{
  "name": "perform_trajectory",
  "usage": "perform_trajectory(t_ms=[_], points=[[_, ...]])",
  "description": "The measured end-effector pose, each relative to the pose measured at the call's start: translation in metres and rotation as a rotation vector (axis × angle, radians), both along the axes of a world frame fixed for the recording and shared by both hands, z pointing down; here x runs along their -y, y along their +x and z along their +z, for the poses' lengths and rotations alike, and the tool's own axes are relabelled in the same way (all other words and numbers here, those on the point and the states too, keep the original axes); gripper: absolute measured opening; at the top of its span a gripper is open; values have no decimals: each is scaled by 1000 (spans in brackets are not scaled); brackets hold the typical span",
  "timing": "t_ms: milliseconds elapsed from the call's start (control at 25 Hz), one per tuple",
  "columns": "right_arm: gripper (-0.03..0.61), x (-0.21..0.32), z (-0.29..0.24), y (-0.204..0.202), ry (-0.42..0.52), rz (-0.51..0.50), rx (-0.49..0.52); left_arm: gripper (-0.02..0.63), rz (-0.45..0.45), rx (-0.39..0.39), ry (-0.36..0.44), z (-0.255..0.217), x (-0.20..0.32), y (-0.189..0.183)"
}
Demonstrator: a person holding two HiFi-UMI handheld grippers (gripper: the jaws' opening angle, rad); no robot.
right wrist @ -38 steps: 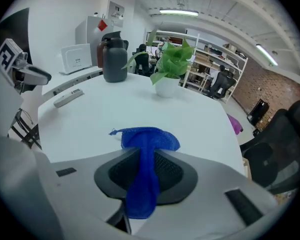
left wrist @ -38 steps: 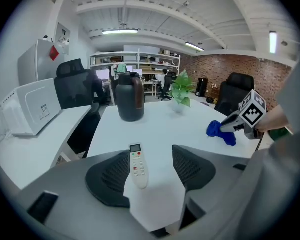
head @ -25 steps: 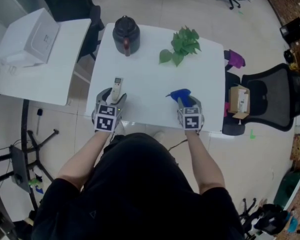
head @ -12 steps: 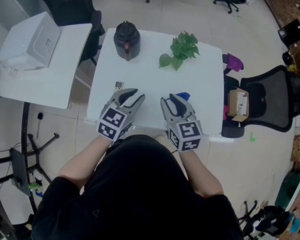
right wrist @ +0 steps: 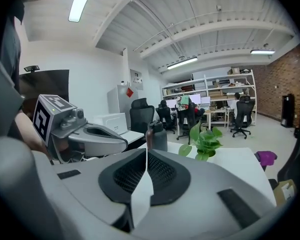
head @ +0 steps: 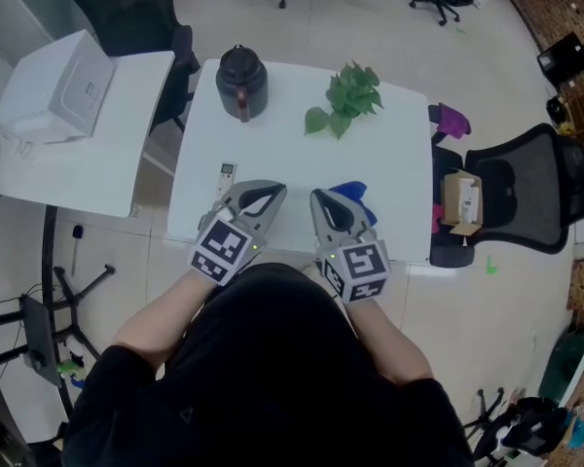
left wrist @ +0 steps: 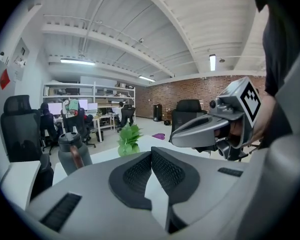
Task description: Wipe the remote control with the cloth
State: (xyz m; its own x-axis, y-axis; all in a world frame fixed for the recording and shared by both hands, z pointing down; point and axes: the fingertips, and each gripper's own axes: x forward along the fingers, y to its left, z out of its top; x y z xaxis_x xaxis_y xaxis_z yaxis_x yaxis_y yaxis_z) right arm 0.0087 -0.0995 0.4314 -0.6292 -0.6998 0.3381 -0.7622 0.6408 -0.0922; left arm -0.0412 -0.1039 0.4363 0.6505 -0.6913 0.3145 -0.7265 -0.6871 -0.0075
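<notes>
1. Over the near edge of the table (head: pixel 389 163), we hold the left gripper (head: pixel 273 193) and right gripper (head: pixel 317 198) side by side, tips converging.
2. Both pairs of jaws have just closed together, empty.
3. We see the remote control (head: pixel 227 173) lying left of them on the table, and the cloth (head: pixel 362 195) lying right.

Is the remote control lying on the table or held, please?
Lying flat: the remote control rests on the table, with nothing gripping it.

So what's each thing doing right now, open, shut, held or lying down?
Left tongs: just closed, shut, nothing between.
Right tongs: just closed, shut, nothing between.
Remote control: lying on the table, not held.
Cloth: on the table, not held.
Jug: upright, lid on.
Plant: upright.
</notes>
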Motion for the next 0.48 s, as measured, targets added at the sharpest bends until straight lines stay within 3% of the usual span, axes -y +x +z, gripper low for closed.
perform_trajectory(t_ms=[480], points=[[8, -4, -2, -3, 1, -3, -2, 0, 44, 22, 15, -2, -2, 16]])
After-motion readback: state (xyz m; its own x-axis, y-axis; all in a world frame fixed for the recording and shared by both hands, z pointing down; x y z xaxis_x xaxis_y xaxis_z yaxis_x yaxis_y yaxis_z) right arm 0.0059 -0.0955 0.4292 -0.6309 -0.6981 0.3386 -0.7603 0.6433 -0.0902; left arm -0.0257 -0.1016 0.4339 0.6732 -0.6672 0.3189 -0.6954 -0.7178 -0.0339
